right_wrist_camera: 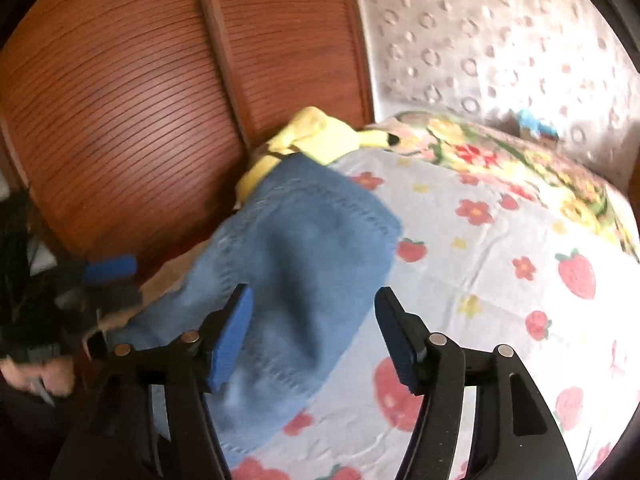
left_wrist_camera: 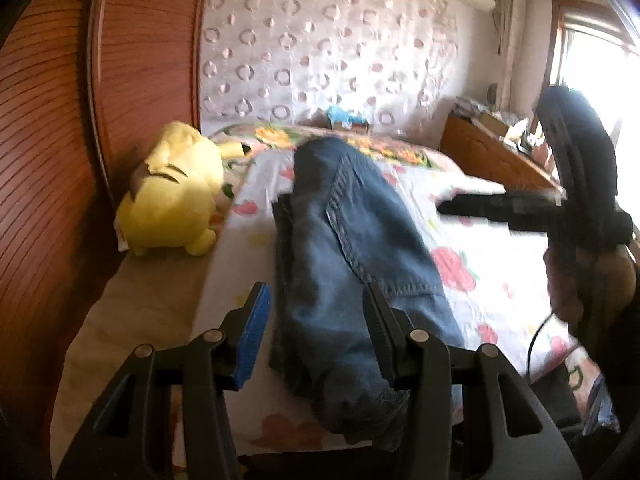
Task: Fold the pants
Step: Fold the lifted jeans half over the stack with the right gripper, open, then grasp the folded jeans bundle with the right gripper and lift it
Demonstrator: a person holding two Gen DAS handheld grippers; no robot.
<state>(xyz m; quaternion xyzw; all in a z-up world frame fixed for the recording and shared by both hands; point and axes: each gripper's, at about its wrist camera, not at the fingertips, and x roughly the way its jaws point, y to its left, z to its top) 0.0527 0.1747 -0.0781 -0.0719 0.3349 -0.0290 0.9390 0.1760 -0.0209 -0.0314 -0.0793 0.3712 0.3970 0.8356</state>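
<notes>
Tongs [left_wrist_camera: 316, 316] [right_wrist_camera: 316, 336] angled down, open over pants [left_wrist_camera: 344, 248]

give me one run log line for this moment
task: fold pants | jeans: folded lengthwise on floral sheet | left gripper: open over jeans | right gripper: open, nothing held

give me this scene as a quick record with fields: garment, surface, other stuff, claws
garment: blue jeans, folded into a long bundle, lying on the bed
surface: bed sheet printed with strawberries and flowers
plush: yellow plush toy on the bed beside the wooden louvered doors
left claw: jaws apart, straddling the near end of the jeans, pads not pressing
right claw: jaws wide apart above the jeans, holding nothing
far side: patterned wall, wooden dresser
</notes>
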